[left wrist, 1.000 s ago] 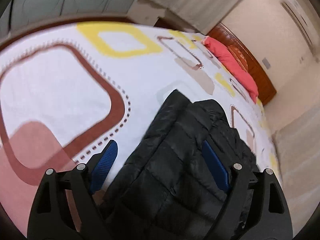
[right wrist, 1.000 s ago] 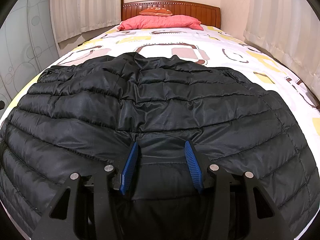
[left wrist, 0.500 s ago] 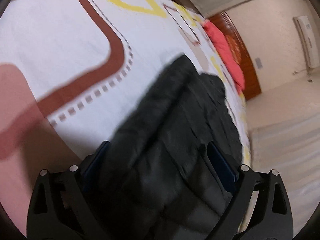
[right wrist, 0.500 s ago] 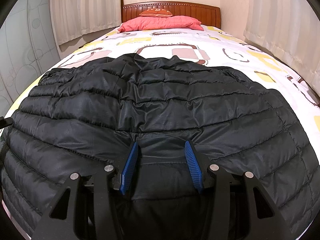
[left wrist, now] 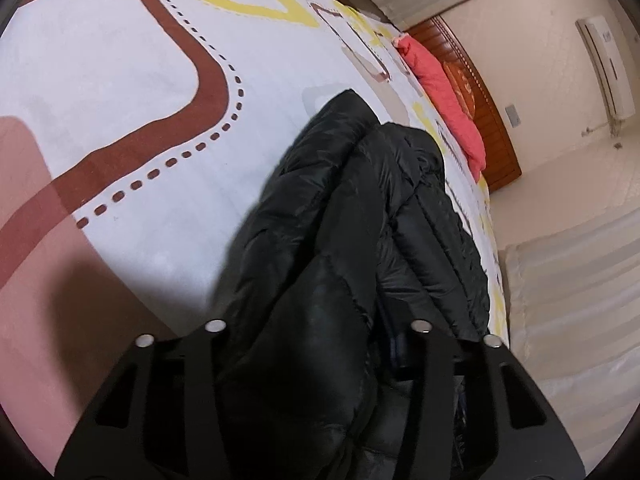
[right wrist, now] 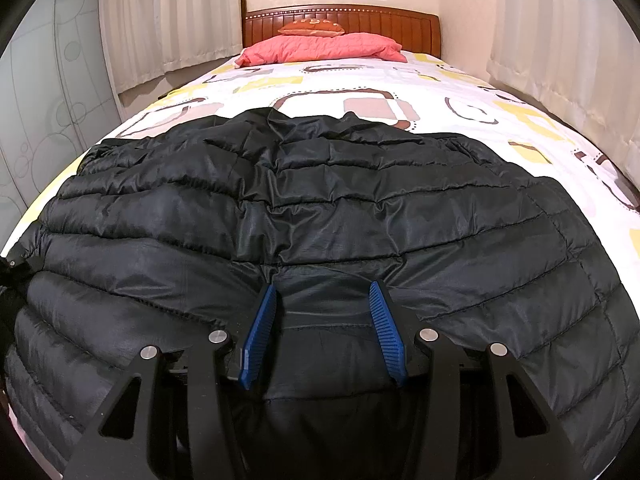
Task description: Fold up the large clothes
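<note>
Firstly, left wrist view. Item: black quilted down jacket (left wrist: 360, 208), puffy nylon, lying on the white bedsheet with brown and yellow rounded-square print (left wrist: 120, 80). From this side the jacket runs away from the camera as a long ridge, its far end toward the dark wooden headboard (left wrist: 480, 120) and the coral-pink pillow (left wrist: 444, 92). Left gripper (left wrist: 316, 340): black frame, pads mostly buried; its jaws have just been closing, and a thick fold of the jacket's edge bulges up between them, evidently pinched. Bare sheet lies to the gripper's left, the rest of the garment ahead and to its right.

Next, right wrist view. Same jacket (right wrist: 320, 200), spread wide across the foot half of the bed, quilting lines running side to side, collar end toward the pillow (right wrist: 320, 48). Right gripper (right wrist: 324, 320): blue ribbed pads part-way apart, a band of hem fabric bunched between them and bearing on both, so gripping the near edge at about mid-width.

Governing relation, as judged: both grippers hold the near hem, the left at the garment's side edge, the right at its middle; the fold likely goes forward, toward the collar.
</note>
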{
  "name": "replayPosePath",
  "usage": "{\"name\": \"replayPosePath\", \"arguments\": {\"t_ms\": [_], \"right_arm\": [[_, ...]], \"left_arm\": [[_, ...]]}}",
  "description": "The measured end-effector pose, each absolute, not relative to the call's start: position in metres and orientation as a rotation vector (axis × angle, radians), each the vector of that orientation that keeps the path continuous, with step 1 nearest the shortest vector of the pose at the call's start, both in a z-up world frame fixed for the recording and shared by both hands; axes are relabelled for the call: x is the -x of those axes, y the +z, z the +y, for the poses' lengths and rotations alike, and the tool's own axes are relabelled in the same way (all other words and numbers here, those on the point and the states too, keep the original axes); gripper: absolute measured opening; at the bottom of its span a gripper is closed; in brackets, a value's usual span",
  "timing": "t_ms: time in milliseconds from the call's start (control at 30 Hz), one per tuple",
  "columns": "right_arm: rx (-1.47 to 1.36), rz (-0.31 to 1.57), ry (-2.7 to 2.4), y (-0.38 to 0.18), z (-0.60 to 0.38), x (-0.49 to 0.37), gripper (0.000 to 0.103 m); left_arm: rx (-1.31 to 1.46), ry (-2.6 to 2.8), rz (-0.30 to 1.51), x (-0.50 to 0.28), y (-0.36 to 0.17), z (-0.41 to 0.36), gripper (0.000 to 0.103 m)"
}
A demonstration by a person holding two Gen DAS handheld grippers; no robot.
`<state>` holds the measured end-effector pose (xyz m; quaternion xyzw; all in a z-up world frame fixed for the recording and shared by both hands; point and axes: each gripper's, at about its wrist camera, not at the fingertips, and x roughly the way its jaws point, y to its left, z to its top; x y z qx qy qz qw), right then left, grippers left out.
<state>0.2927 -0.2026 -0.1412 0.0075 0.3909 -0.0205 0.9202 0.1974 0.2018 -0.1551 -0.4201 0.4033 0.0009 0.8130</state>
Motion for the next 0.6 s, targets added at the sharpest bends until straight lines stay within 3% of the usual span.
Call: {"name": "replayPosePath", "arguments": {"t_ms": [467,600], "right_arm": [[-0.123,0.805,0.005,-0.133,-0.216,-0.292,0.049],[-0.338,0.722,0.014,-0.107,-0.266,-0.283,0.075]], "left_arm": [[0.897,0.045,0.852,-0.192,-0.151,0.200,0.037],[0.909,0.042,0.858,-0.189,-0.153,0.202,0.038]]}}
